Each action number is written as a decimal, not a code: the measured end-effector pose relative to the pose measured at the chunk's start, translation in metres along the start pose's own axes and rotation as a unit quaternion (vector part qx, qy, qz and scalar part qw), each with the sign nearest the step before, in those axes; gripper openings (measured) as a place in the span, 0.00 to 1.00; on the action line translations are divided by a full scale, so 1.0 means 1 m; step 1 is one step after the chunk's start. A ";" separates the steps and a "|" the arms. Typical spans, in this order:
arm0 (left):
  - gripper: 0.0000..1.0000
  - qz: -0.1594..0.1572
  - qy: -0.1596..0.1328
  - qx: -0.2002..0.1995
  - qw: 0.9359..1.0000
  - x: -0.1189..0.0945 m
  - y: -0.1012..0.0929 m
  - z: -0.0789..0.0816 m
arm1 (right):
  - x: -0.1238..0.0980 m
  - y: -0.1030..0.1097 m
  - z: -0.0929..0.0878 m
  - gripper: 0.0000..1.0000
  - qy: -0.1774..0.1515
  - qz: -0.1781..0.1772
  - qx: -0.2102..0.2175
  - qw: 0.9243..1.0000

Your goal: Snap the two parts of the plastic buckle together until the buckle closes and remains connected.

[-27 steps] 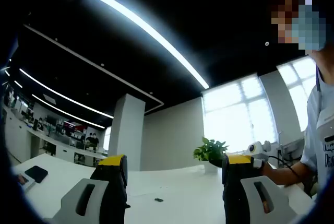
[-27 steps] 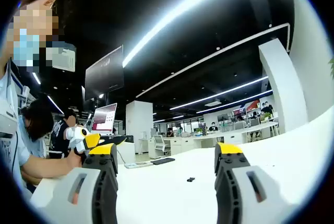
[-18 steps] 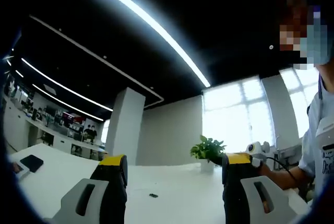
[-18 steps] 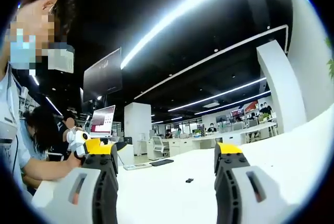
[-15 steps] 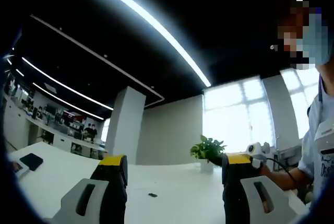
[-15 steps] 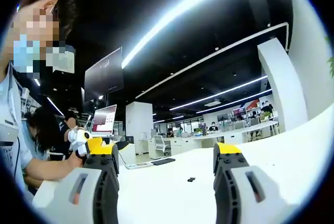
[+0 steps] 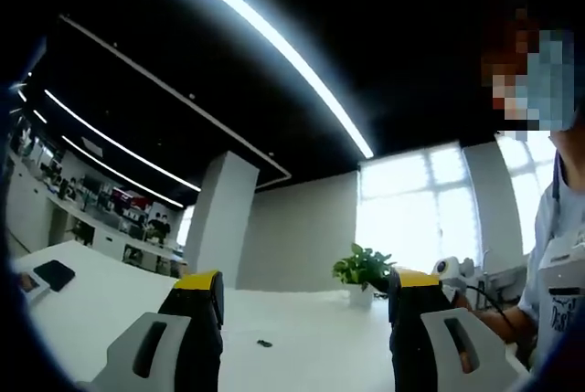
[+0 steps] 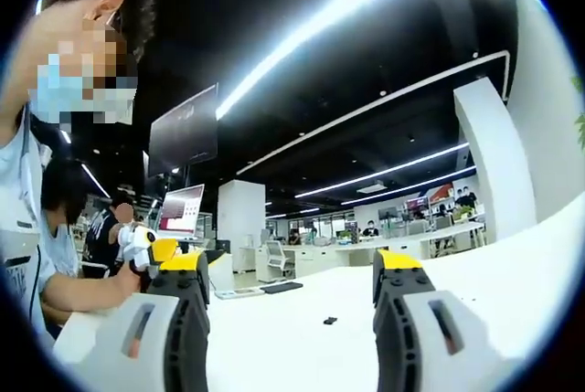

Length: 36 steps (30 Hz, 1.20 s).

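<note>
A small dark piece, probably the buckle, lies on the white table ahead of my left gripper. It is too small to tell its parts. The left gripper's yellow-tipped jaws stand wide open with nothing between them. In the right gripper view the same dark piece lies on the table beyond my right gripper, which is open and empty too. Each gripper faces the other across the piece: the right gripper comes in from the right of the left gripper view, the left gripper from the left of the right gripper view.
A person in a light shirt holds both grippers. A potted plant stands at the table's far edge and a phone lies at the left. An open laptop and a keyboard sit behind the left gripper.
Both cameras have shifted a little, so the pictures slid slightly. The dark piece has stayed on the table and both grippers have stayed open.
</note>
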<state>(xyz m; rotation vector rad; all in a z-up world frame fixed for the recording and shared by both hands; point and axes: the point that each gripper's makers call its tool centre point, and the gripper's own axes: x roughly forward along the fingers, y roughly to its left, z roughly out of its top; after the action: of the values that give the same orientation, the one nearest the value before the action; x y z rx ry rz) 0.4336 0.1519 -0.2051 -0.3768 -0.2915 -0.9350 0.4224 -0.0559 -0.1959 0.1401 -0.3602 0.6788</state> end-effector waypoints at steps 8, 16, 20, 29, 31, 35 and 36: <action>0.75 -0.001 -0.008 -0.004 1.000 -0.001 -0.002 0.005 | -0.002 -0.009 -0.001 0.74 -0.002 -0.011 0.010 1.000; 0.75 -0.004 -0.003 0.004 1.000 0.001 -0.006 0.002 | -0.003 -0.012 -0.004 0.72 0.005 -0.019 0.006 1.000; 0.75 -0.003 -0.005 0.003 1.000 0.000 -0.006 0.003 | -0.003 -0.012 -0.001 0.72 0.003 -0.022 0.002 1.000; 0.74 -0.001 -0.012 -0.002 1.000 -0.001 -0.005 0.006 | -0.004 -0.015 0.001 0.71 0.001 -0.027 0.001 1.000; 0.74 0.001 -0.008 -0.007 1.000 0.000 -0.003 0.003 | -0.004 -0.016 0.000 0.70 0.002 -0.028 0.001 1.000; 0.74 0.000 -0.012 0.002 1.000 -0.001 -0.005 0.008 | -0.004 -0.017 0.000 0.70 0.003 -0.029 0.004 1.000; 0.74 0.000 -0.014 0.000 1.000 -0.002 -0.005 0.008 | -0.004 -0.017 -0.001 0.70 0.003 -0.029 0.003 1.000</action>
<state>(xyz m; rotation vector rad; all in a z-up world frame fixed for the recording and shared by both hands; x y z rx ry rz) 0.4277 0.1542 -0.1974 -0.3895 -0.3175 -0.9306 0.4304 -0.0714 -0.1985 0.1532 -0.3463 0.6226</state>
